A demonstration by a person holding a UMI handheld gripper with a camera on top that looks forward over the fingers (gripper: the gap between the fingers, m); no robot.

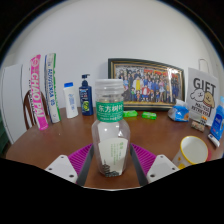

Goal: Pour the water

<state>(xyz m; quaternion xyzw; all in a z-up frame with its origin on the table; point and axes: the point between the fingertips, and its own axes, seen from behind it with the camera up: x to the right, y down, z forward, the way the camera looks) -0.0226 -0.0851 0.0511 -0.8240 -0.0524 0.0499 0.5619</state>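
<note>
Between our gripper's (pixel 111 165) purple pads (pixel 78 158) stood the clear water bottle (pixel 109 138) with its green label, upright on the brown table (pixel 40 150). Our fingers sat level, reaching straight forward; we could not tell whether they pressed it. Right of the bottle stood a white cup (pixel 190 152); behind the bottle, a framed photo (pixel 147 82).

Clear glossy plastic bottle (pixel 110 138) with green paper label, on smooth polished brown wood table (pixel 45 150).
</note>
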